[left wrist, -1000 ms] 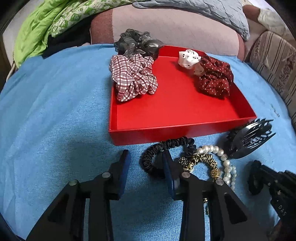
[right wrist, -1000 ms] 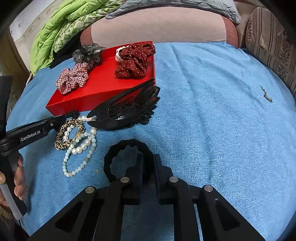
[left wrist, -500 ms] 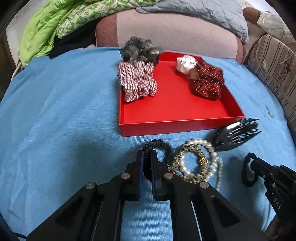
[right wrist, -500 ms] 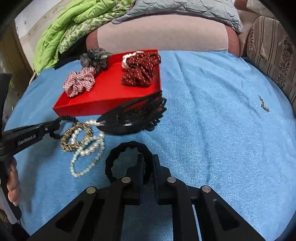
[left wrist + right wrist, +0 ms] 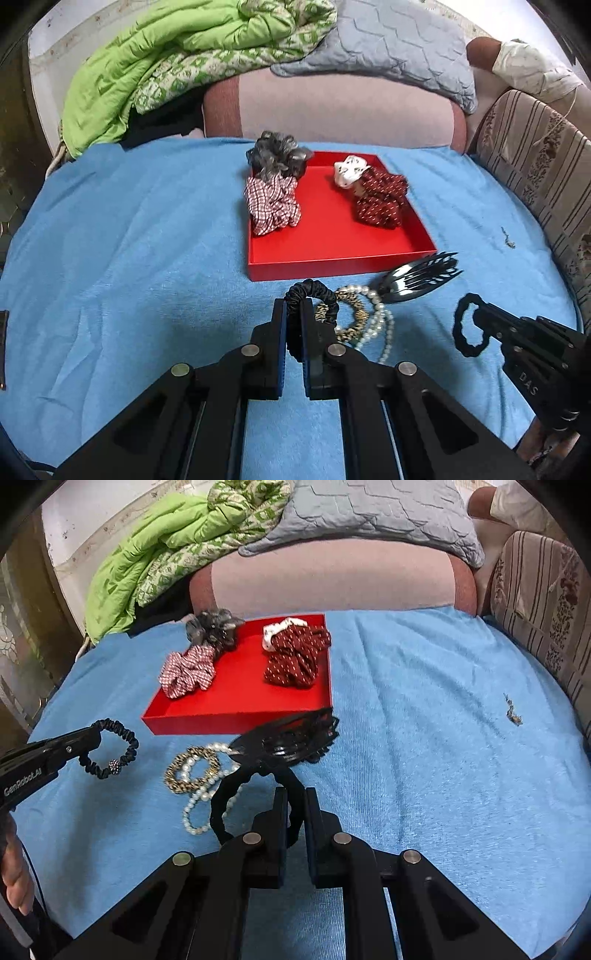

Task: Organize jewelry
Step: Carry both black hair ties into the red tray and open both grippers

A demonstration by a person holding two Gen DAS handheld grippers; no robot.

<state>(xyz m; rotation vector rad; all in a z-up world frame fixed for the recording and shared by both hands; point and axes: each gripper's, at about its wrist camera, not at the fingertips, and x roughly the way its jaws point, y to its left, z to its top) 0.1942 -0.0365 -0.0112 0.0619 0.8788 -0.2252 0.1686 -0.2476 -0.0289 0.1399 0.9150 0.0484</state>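
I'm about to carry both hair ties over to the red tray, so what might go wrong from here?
1. The left gripper pinches only one side of the black scrunchie, so it may slip out.
2. The right gripper holds the black ring over the pearl strand and beside the claw clip; it could snag either.
3. Scrunchies already crowd the red tray near its far side; dropping there may knock them.

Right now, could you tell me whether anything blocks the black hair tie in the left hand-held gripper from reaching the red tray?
Nothing visible does: the black hair tie faces the red tray across bare blue cloth.
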